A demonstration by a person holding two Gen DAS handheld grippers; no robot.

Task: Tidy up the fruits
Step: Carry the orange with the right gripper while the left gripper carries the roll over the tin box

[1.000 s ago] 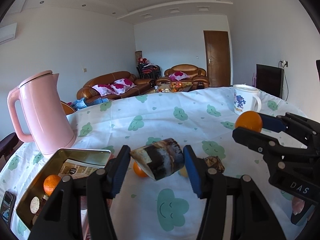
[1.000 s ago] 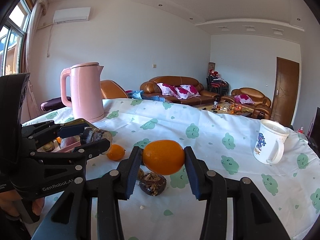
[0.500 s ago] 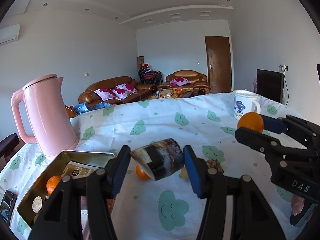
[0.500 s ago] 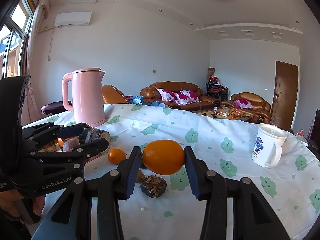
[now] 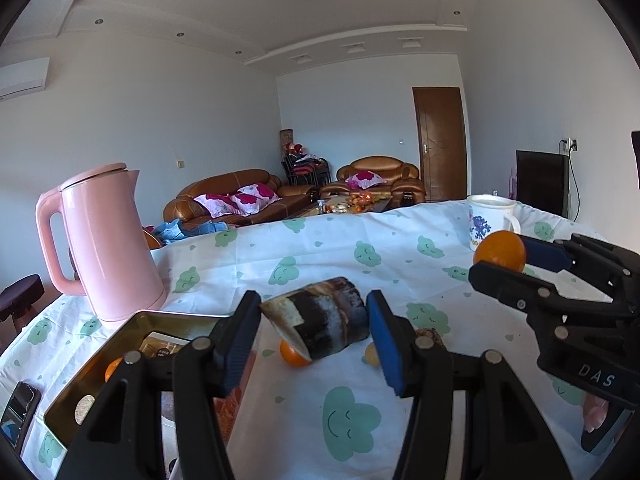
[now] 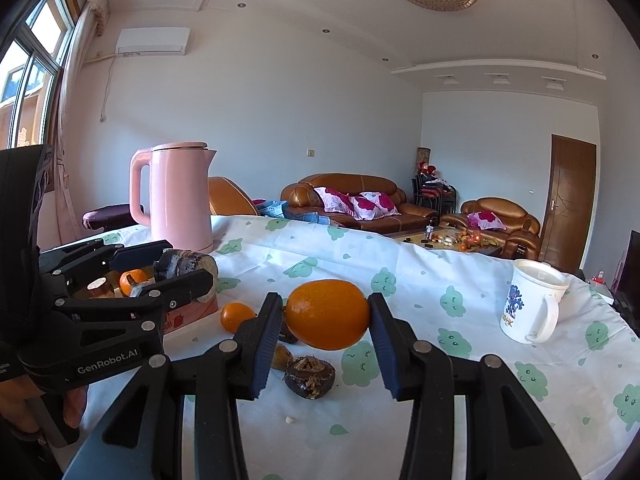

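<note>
My left gripper (image 5: 314, 330) is shut on a dark, mottled cut stalk piece (image 5: 320, 320), held above the table beside the open metal tin (image 5: 180, 314). In the tin lies an orange (image 5: 114, 368). The right gripper (image 6: 326, 316) is shut on a large orange (image 6: 328, 314), also held off the table. Each gripper shows in the other's view: the left gripper (image 6: 184, 268) with its stalk piece (image 6: 188, 262), the right gripper (image 5: 500, 256) with its orange (image 5: 500, 251). On the cloth lie a small orange (image 6: 236, 316), a brown dried fruit (image 6: 310, 376) and a small yellowish fruit (image 5: 372, 356).
A pink kettle (image 5: 104, 240) stands behind the tin at the left. A white mug (image 6: 532, 300) sits at the far right of the table. A phone (image 5: 18, 412) lies at the near left edge. A hand (image 6: 74, 404) grips the left tool's handle.
The left gripper has tipped slightly upward, so the table sits lower in its view. Both grips and the loose fruits look the same.
</note>
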